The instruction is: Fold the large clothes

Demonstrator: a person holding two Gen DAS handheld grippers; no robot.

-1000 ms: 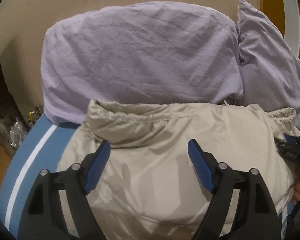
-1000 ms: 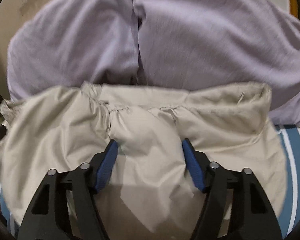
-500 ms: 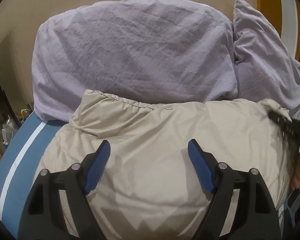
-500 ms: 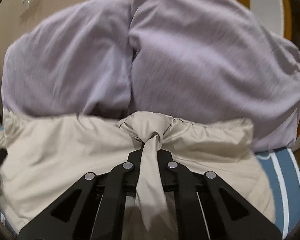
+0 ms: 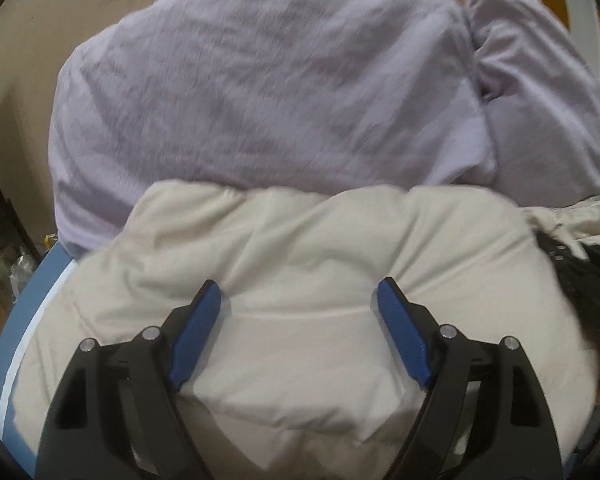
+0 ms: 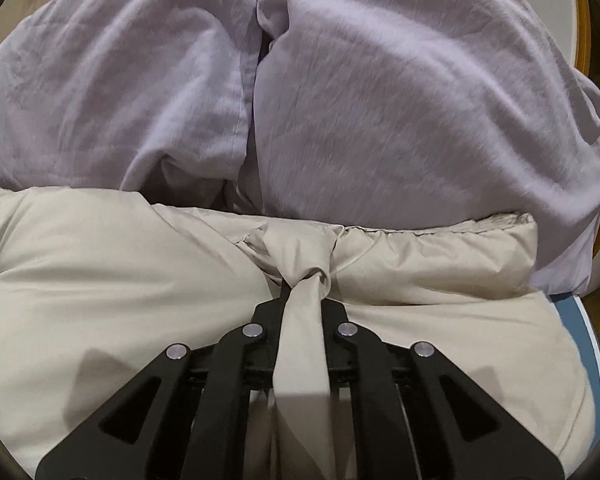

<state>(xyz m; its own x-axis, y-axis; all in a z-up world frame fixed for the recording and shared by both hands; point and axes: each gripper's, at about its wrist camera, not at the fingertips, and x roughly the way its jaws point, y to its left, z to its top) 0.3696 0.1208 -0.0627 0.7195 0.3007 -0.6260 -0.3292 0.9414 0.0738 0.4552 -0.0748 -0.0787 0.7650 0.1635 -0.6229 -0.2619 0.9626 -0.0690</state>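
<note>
In the left wrist view, our left gripper [image 5: 300, 300] stands wide open, its blue pads [image 5: 194, 336] spread well apart and closed on nothing. They rest low against the beige puffy jacket [image 5: 300, 248], which fills the space between and ahead of the fingers; whether the tips press into the fabric we cannot tell. Just beyond the jacket's far edge lies a large lilac pillow [image 5: 260, 88], with a second lilac pillow [image 5: 540, 100] off to the right. Left of the gripper, a blue sheet with a white stripe [image 5: 32, 308] shows under the jacket. At the far right edge, the black frame of our right gripper [image 5: 580, 276] sits on the jacket.

In the right wrist view, our right gripper [image 6: 302, 304] is fully closed, pinching a bunched fold of the jacket [image 6: 100, 280] near its gathered hem; the cloth runs back between the black fingers. Directly ahead, the two pillows [image 6: 420, 100] meet along a seam. To the right, the striped blue sheet [image 6: 576, 320] peeks out.
</note>
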